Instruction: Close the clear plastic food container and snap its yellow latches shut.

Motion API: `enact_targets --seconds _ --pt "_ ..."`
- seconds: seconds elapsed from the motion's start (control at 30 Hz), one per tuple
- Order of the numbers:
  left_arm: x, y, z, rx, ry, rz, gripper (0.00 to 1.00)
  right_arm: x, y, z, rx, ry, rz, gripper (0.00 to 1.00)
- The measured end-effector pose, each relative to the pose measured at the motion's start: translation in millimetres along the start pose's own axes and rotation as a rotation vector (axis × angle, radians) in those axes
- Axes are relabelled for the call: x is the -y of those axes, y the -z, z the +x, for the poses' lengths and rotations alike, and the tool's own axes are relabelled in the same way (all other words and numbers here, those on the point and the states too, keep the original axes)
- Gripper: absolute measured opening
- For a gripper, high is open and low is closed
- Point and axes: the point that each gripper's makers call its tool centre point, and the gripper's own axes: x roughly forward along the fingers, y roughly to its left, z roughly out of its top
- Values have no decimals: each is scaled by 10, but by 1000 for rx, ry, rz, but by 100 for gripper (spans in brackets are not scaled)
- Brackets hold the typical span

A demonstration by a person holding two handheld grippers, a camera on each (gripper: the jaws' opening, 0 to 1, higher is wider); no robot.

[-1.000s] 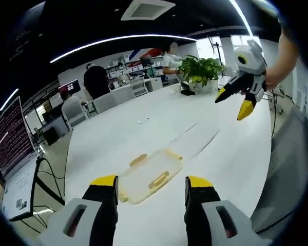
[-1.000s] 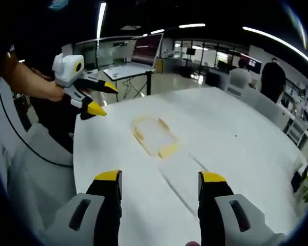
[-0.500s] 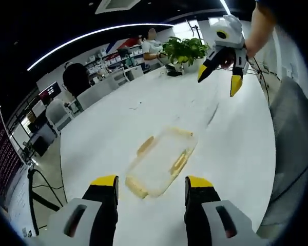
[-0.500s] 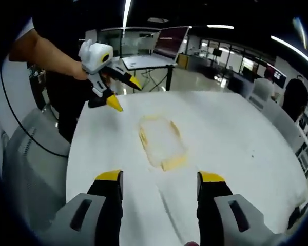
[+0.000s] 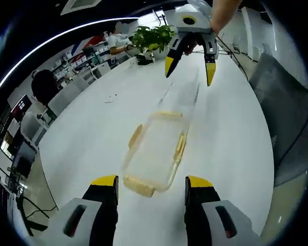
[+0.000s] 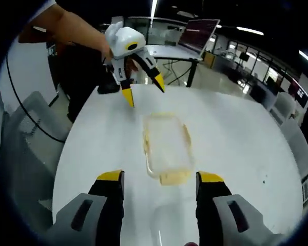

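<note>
A clear plastic container (image 5: 153, 152) with yellow latches (image 5: 180, 147) along its sides lies on the white table (image 5: 231, 154), just beyond my left gripper (image 5: 151, 181), which is open and holds nothing. Past the container's far end lies a flat clear lid (image 5: 184, 96). My right gripper (image 5: 189, 75) hangs open above that lid, held by a hand. In the right gripper view the container (image 6: 166, 145) sits ahead of my open right gripper (image 6: 154, 178), the lid (image 6: 167, 224) lies between its jaws, and the left gripper (image 6: 143, 94) hovers open past the container's far end.
A potted plant (image 5: 153, 35) stands at the table's far end. A grey chair (image 5: 285, 107) sits at the table's edge, seen also as the chair (image 6: 20, 154). A desk with a monitor (image 6: 199, 31) stands beyond. People sit at desks in the background.
Both grippers have come in over the table from opposite ends toward the container, which now looks larger in both views. The container and lid lie where they were.
</note>
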Motion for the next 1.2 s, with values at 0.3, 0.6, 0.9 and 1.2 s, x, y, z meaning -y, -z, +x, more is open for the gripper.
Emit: enact_targets --seconds 0.3,0.6,0.9,1.2 --pt "-131 123 104 -36 85 50 47 120 68 247 -73 -42 -45 53" --pt "-234 337 284 -118 218 112 46 187 236 449 -191 -88 -66 52" --pt "-181 454 400 -153 316 118 45 221 348 576 -265 -113 -108 49" --pt "-104 538 459 -168 361 132 43 226 410 710 -317 -131 -127 47"
